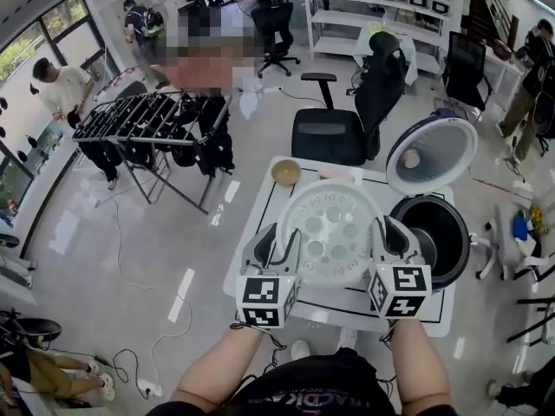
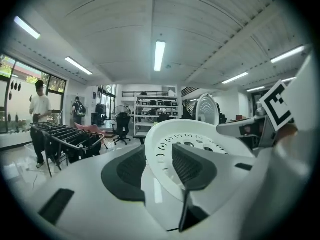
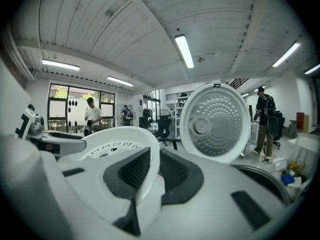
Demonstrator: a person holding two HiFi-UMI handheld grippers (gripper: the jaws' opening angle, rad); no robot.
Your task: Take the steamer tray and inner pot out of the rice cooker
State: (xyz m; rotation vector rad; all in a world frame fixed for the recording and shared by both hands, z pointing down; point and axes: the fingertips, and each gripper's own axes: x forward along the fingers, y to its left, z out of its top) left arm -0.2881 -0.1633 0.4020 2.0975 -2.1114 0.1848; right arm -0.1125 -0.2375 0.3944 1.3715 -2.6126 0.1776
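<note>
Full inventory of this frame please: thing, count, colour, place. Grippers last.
steamer tray: 1, white, perforated, held between both grippers, left of the cooker
rice cooker: 1, white and dark, table's right side, lid open
inner pot: 1, dark, inside rice cooker
bowl: 1, tan, table's far edge
table: 1, white
office chair: 1, black, behind table
drying rack: 1, dark, clothes on it, left of table
bystanders: at least three, background
left gripper: white, black pads, shut on tray's left rim
right gripper: same, shut on right rim
</note>
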